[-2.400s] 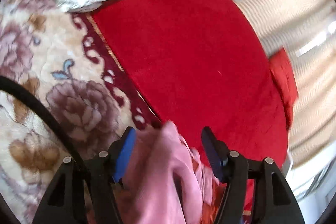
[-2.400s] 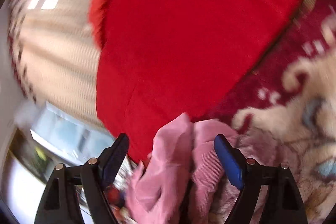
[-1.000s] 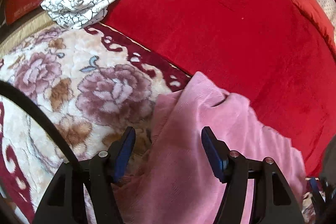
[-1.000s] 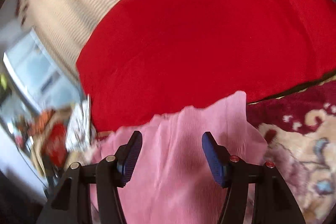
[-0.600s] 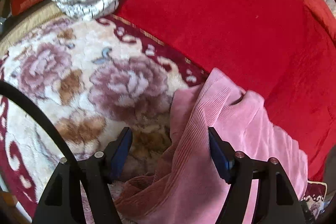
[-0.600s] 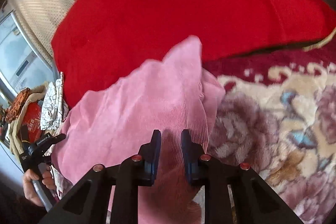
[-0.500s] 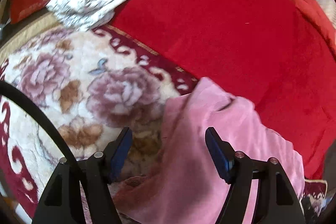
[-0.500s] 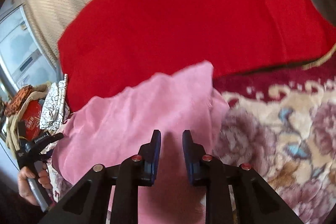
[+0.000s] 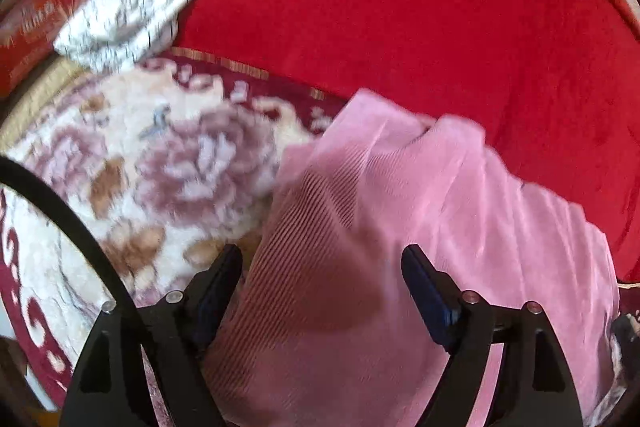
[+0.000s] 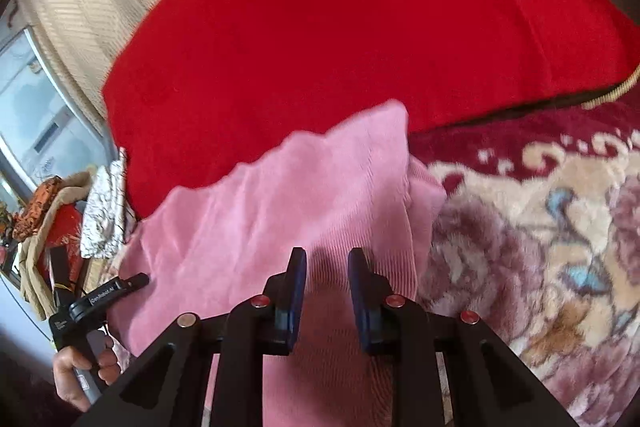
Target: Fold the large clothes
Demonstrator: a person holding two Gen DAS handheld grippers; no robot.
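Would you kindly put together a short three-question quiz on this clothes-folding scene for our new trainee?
1. True or false: the pink ribbed garment lies partly on the plain red blanket.
2. Which lies at the far left corner in the left wrist view? A) the white cloth with black crackle print B) a blue towel C) a green pillow
3. Fill in: the right gripper has its jaws nearly together around a fold of the ____ garment, while the left gripper, its jaws opening, straddles the fabric without pressing it.

Key: 1 true; 2 A; 3 pink.
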